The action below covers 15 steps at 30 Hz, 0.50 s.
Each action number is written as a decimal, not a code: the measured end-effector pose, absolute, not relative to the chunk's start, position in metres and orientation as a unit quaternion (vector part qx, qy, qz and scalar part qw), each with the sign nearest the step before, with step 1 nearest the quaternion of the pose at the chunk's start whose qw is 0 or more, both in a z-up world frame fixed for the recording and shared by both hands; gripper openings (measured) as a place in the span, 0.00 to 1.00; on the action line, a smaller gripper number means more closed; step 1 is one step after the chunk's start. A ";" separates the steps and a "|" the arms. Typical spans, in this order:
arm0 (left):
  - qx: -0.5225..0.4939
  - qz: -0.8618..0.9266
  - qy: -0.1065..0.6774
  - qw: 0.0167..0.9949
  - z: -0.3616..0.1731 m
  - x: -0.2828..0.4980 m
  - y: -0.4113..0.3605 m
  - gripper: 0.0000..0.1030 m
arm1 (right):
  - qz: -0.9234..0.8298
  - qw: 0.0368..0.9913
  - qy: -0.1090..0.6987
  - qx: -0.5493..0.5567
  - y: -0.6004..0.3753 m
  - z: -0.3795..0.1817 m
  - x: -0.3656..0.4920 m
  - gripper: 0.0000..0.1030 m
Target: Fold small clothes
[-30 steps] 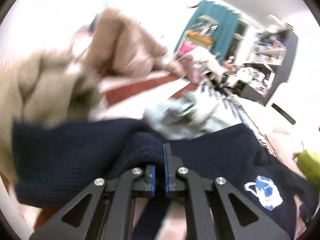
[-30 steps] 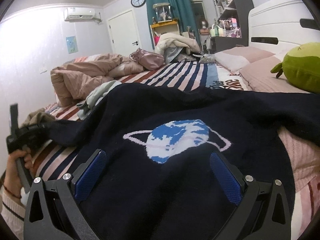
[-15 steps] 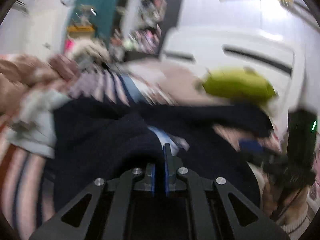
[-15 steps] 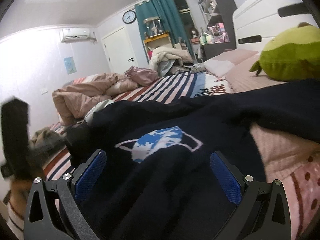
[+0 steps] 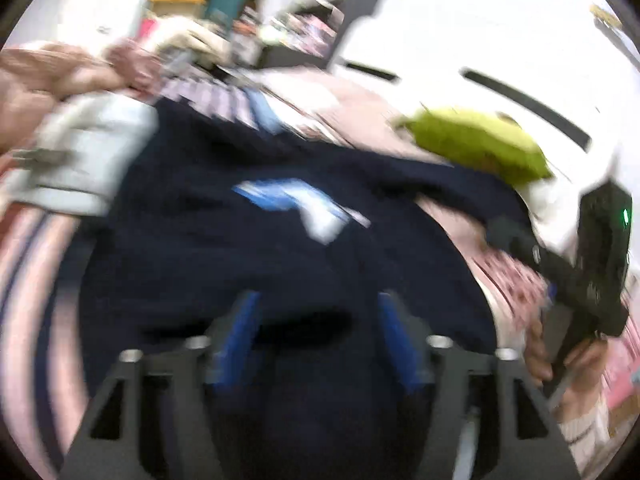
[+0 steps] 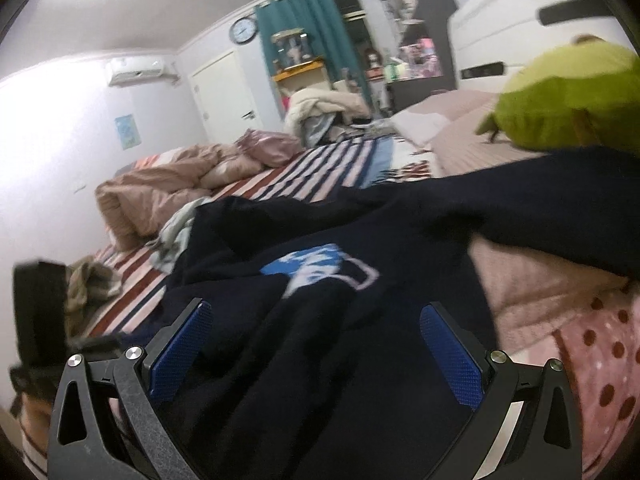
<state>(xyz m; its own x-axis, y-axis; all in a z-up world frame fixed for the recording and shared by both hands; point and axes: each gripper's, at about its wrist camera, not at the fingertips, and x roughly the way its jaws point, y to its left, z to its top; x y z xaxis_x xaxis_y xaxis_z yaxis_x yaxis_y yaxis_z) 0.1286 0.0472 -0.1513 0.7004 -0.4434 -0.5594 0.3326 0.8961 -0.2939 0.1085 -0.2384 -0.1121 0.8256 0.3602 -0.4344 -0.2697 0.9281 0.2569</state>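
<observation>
Jaws spread wide on left gripper (image 5: pixel 318 336) and right gripper (image 6: pixel 316 350), nothing clamped. Both hover over navy sweater (image 6: pixel 360 320) on striped bed (image 6: pixel 304 172).

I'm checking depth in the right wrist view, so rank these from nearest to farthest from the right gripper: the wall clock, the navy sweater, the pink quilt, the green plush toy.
1. navy sweater, directly under the open right gripper.
2. green plush toy, right, up by the pillows.
3. pink quilt, left on the bed; too close to the toy to call firmly.
4. wall clock, on the far wall.
</observation>
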 end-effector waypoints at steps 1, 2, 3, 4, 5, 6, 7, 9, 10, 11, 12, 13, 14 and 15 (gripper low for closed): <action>-0.085 -0.188 0.314 0.927 -0.144 0.124 0.057 0.74 | 0.178 0.949 0.248 0.084 -0.227 -0.110 0.109 1.00; -0.084 -0.174 0.306 0.932 -0.140 0.120 0.064 0.75 | 0.189 0.946 0.251 0.077 -0.216 -0.109 0.110 1.00; -0.082 -0.152 0.291 0.941 -0.133 0.112 0.080 0.75 | 0.200 0.944 0.255 0.066 -0.203 -0.109 0.111 1.00; -0.081 -0.139 0.284 0.945 -0.130 0.109 0.088 0.78 | 0.211 0.941 0.260 0.053 -0.186 -0.109 0.113 1.00; -0.080 -0.120 0.274 0.951 -0.128 0.103 0.098 0.81 | 0.220 0.938 0.264 0.042 -0.174 -0.110 0.114 1.00; -0.082 -0.099 0.266 0.955 -0.126 0.096 0.110 0.81 | 0.230 0.935 0.270 0.029 -0.158 -0.111 0.116 1.00; -0.085 -0.084 0.262 0.958 -0.126 0.091 0.122 0.82 | 0.241 0.930 0.276 0.016 -0.141 -0.114 0.118 1.00; -0.088 -0.066 0.258 0.960 -0.130 0.085 0.140 0.82 | 0.263 0.921 0.287 -0.012 -0.106 -0.121 0.120 1.00; -0.088 -0.060 0.257 0.961 -0.132 0.084 0.142 0.82 | 0.269 0.917 0.294 -0.024 -0.092 -0.124 0.123 1.00; -0.090 -0.050 0.258 0.961 -0.136 0.081 0.151 0.82 | 0.273 0.914 0.299 -0.033 -0.083 -0.128 0.126 1.00; -0.093 -0.042 0.260 0.960 -0.139 0.081 0.158 0.82 | 0.278 0.908 0.310 -0.051 -0.066 -0.135 0.132 1.00; -0.095 -0.038 0.262 0.960 -0.141 0.081 0.166 0.82 | 0.280 0.903 0.319 -0.064 -0.055 -0.140 0.137 1.00; -0.099 -0.035 0.263 0.959 -0.143 0.082 0.170 0.82 | 0.279 0.900 0.326 -0.072 -0.048 -0.144 0.141 1.00; -0.104 -0.034 0.263 0.959 -0.145 0.081 0.176 0.82 | 0.275 0.897 0.334 -0.087 -0.037 -0.150 0.147 1.00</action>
